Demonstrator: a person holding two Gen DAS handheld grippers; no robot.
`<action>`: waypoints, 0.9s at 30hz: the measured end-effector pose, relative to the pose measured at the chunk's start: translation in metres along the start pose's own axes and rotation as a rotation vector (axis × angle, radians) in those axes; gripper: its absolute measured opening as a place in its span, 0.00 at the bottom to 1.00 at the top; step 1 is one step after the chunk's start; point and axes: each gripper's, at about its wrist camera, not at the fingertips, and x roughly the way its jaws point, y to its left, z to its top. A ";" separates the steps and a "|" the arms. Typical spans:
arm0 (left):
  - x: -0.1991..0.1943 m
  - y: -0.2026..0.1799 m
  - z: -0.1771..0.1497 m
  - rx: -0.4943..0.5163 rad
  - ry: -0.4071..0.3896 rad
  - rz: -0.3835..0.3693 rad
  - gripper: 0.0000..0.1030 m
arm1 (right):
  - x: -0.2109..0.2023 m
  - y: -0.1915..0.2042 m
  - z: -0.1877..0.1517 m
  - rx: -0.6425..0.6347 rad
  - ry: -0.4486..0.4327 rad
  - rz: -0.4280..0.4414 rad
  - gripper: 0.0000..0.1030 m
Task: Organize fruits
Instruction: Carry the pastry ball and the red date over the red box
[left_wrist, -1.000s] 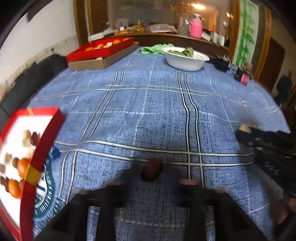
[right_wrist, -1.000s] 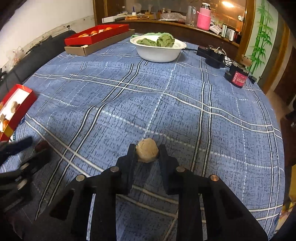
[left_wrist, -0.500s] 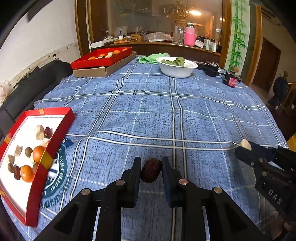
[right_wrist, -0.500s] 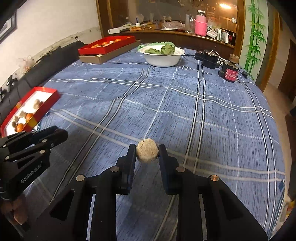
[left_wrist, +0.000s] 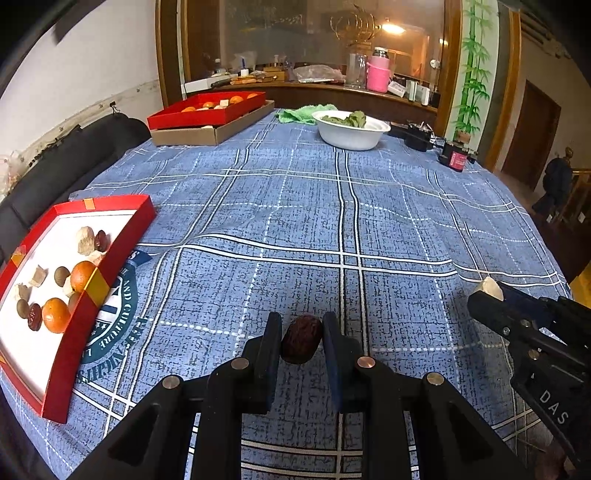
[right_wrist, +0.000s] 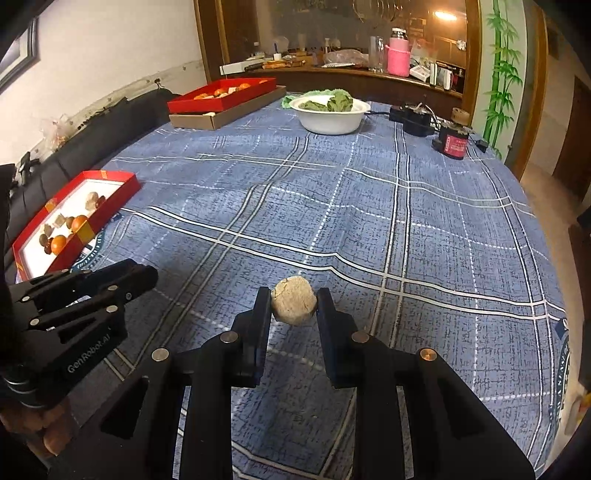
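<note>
a: what is each hand carrying?
b: the left gripper (left_wrist: 301, 338) pinches one dark, wrinkled, oval fruit (left_wrist: 301, 339) between its black pads; the right gripper (right_wrist: 293, 306) clamps one pale, rough, cracked ball (right_wrist: 294, 305).
a: and the box?
b: a shallow red tray (left_wrist: 122, 243) with a white floor lies on the blue plaid cloth of the desk (left_wrist: 388, 221), at nine o'clock of the left gripper and well apart. in it, two glossy oranges, plus small brown and pale pieces i cannot count. a second red tray (left_wrist: 207, 114) sits at eleven o'clock, far off.
</note>
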 end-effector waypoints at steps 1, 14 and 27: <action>-0.001 0.001 0.000 -0.002 -0.005 0.003 0.21 | -0.001 0.001 0.000 -0.001 -0.004 0.000 0.22; 0.001 0.004 -0.004 -0.014 -0.020 0.034 0.21 | -0.004 0.003 -0.003 0.013 -0.049 0.006 0.22; -0.005 0.006 -0.005 -0.022 -0.050 0.057 0.21 | -0.013 0.006 -0.003 -0.002 -0.088 -0.015 0.22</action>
